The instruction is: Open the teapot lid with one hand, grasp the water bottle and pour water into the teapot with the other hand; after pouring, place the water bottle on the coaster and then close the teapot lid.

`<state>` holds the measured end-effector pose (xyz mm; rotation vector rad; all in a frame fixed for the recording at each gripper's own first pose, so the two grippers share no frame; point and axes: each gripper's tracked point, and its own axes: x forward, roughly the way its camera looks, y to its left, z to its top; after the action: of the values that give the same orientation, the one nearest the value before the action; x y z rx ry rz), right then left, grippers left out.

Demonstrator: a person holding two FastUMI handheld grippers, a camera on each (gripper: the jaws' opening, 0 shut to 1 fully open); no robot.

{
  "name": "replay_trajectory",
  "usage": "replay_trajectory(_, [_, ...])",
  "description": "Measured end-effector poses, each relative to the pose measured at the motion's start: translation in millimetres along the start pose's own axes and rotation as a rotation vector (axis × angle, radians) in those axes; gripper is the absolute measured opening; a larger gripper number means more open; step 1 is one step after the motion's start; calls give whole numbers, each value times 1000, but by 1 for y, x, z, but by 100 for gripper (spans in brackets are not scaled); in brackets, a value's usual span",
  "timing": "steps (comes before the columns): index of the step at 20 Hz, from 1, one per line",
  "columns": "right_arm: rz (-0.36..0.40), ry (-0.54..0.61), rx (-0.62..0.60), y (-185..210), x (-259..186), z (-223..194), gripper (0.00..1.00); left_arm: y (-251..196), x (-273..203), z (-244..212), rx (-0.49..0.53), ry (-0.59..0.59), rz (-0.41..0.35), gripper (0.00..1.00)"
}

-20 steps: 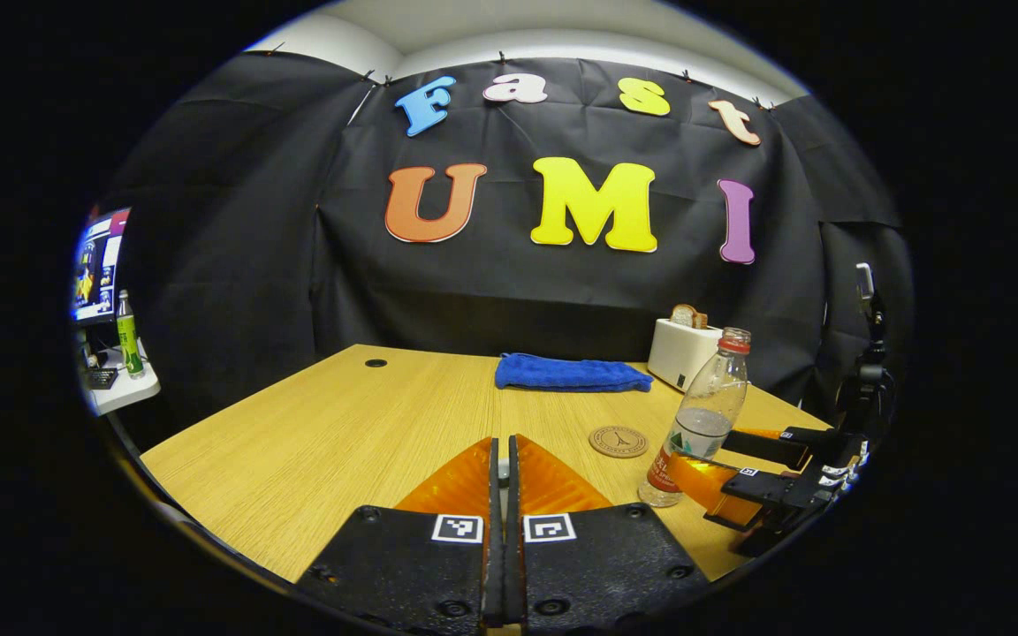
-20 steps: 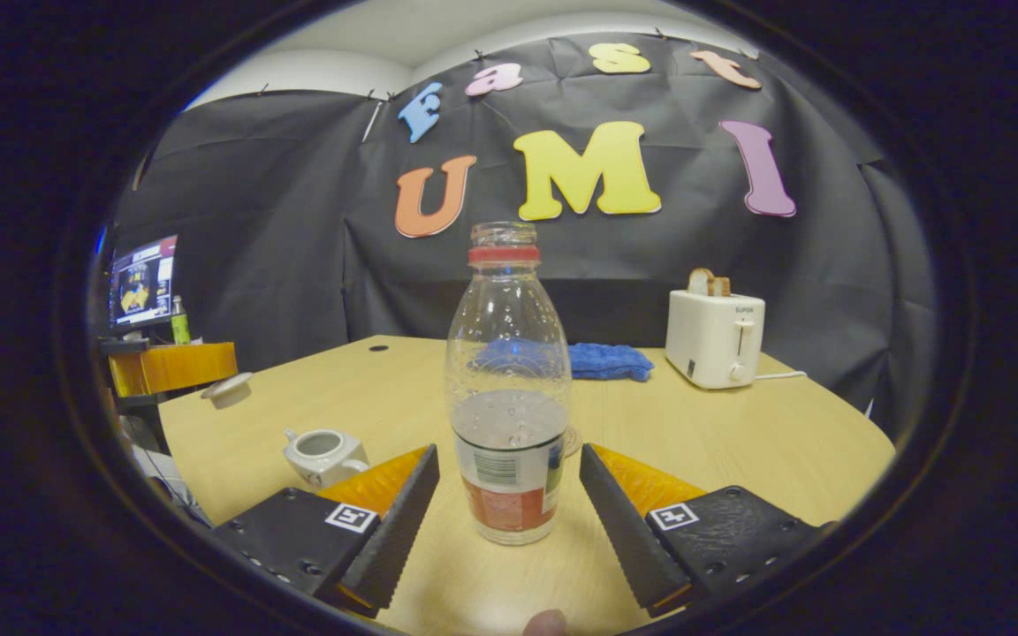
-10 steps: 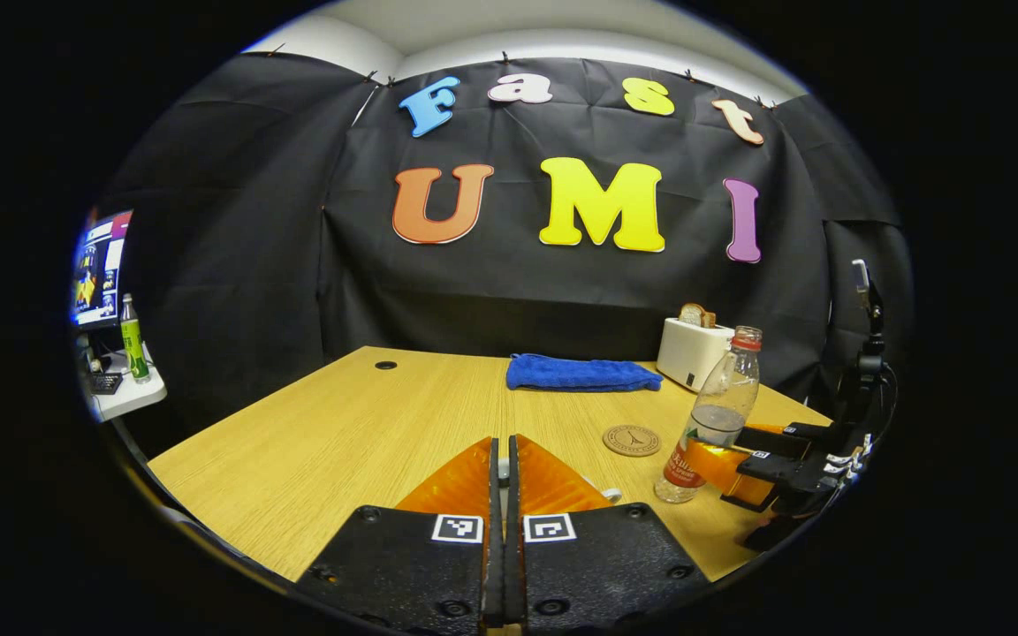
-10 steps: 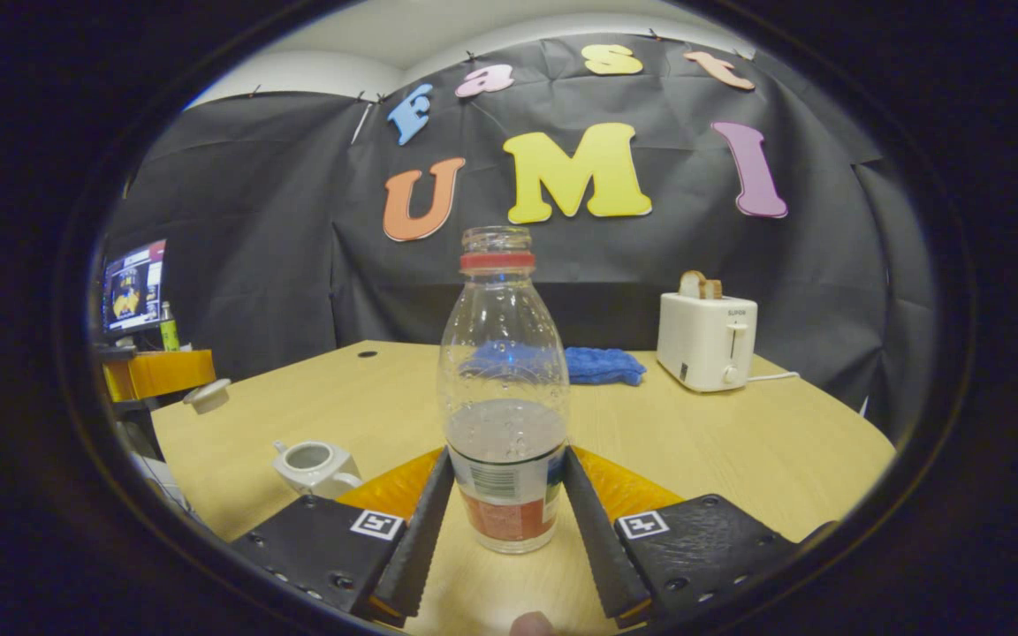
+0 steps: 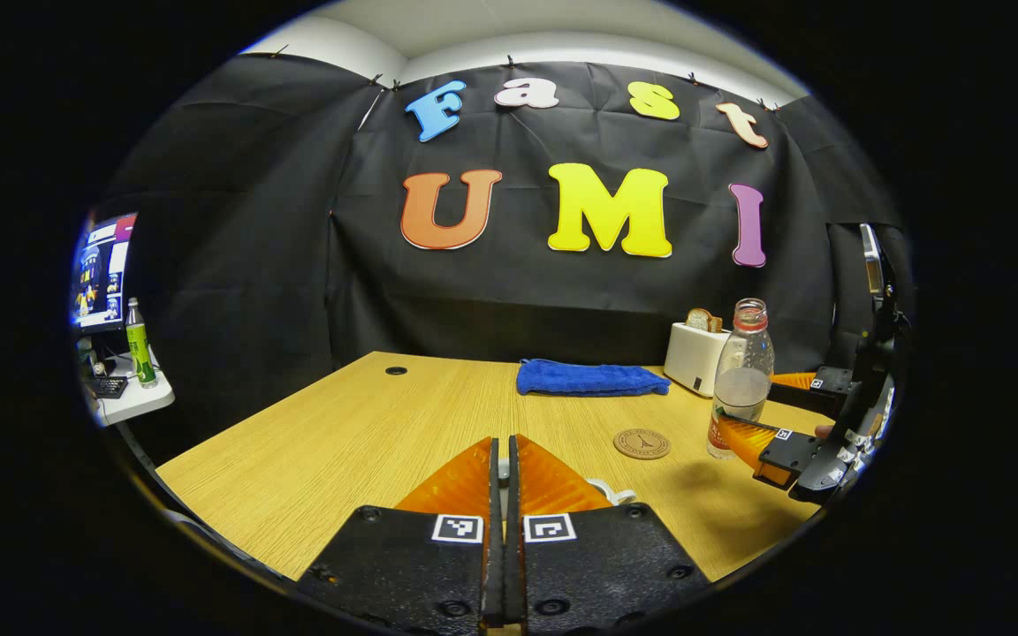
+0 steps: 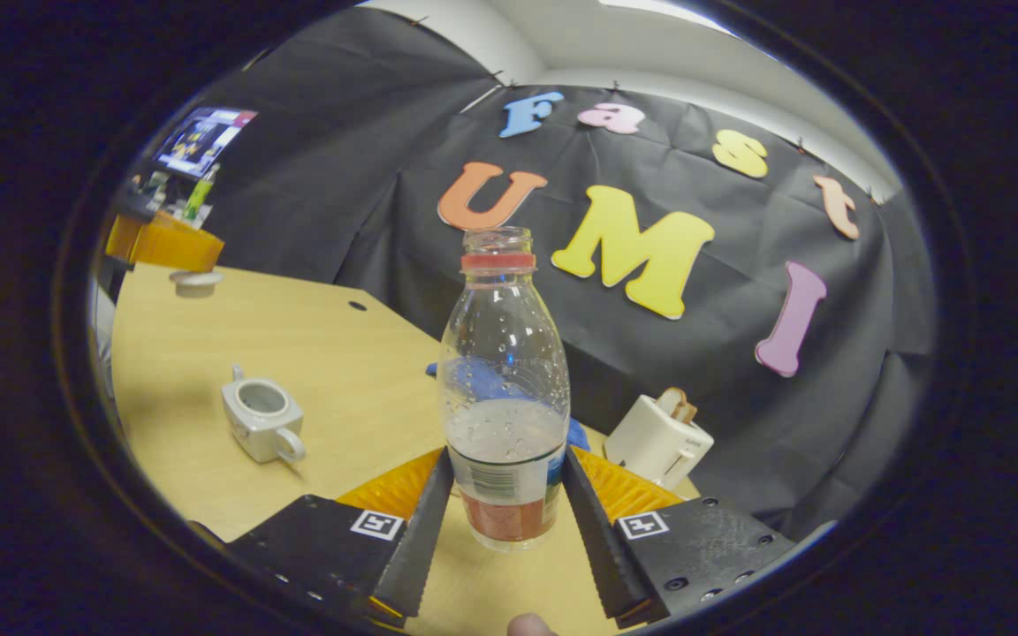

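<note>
My right gripper (image 6: 505,495) is shut on the lower part of the clear water bottle (image 6: 505,397), which has no cap and is about a third full. The left gripper view shows this bottle (image 5: 741,380) lifted off the table, held by the right gripper (image 5: 770,415) just right of the round brown coaster (image 5: 641,443). The white teapot (image 6: 260,422) stands open on the table, left of the bottle. Farther left, my left gripper (image 6: 164,247) holds the white teapot lid (image 6: 195,281) in the air. In its own view, the left gripper (image 5: 502,446) is shut.
A white toaster (image 6: 655,437) with bread stands at the back right of the wooden table (image 5: 341,442). A folded blue cloth (image 5: 588,378) lies at the back middle. A side desk with a monitor (image 5: 98,274) and green bottle (image 5: 140,344) stands past the left edge.
My right gripper shut on the bottle, lifted it off the table and rolled its view. My left gripper stayed shut, holding the lid up.
</note>
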<state>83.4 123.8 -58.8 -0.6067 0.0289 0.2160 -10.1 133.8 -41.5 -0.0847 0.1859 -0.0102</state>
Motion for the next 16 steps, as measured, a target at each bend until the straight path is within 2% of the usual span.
replay_trajectory(4, [-2, 23, -231, 10, 10, -5, 70, 8, 2, -2, 0, 4, 19, 3])
replay_trajectory(8, [44, 31, -352, 37, 17, -13, 70, 23, 5, -9, 16, 23, 52, 3])
replay_trajectory(11, [8, 2, -523, 33, 24, -11, 70, 31, 6, -13, 2, 34, 62, 3])
replay_trajectory(16, [-4, -45, -748, 42, 28, -12, 71, 47, 7, -17, -7, 47, 89, 3])
